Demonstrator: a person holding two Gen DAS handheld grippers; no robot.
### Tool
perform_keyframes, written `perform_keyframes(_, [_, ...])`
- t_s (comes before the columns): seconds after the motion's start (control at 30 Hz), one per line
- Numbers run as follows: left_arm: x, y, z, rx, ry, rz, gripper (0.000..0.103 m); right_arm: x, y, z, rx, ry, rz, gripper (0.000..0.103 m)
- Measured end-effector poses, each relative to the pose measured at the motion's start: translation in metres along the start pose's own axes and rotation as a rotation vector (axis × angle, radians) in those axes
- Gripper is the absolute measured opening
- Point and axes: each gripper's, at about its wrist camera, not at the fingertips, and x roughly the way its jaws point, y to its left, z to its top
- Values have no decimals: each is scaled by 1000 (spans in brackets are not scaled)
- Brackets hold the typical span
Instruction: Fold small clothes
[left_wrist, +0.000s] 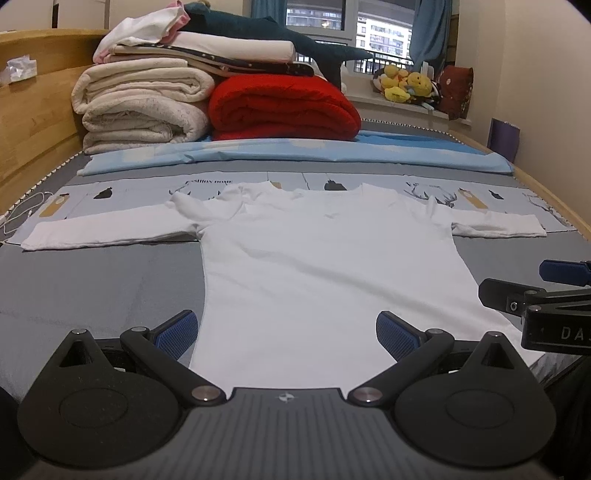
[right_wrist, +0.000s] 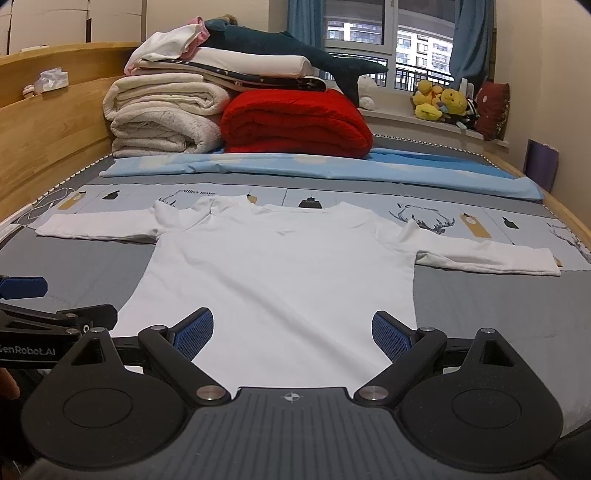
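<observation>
A small white long-sleeved shirt lies flat on the grey bed, collar away from me, both sleeves spread out sideways. My left gripper is open over the hem's left half, blue pads wide apart and empty. My right gripper is open too, above the hem's right half, with nothing held. In the left wrist view the right gripper juts in from the right edge. At the left edge of the right wrist view shows the left gripper.
Folded cream blankets and a red blanket are stacked at the far end, with a blue sheet in front. A wooden bed rail runs along the left; a white cable lies nearby. Plush toys sit on the windowsill.
</observation>
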Motion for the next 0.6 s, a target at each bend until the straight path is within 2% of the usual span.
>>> perform_keyframes(0.6, [1, 1, 0, -7, -1, 4, 103, 0, -1, 1, 2, 2, 4, 93])
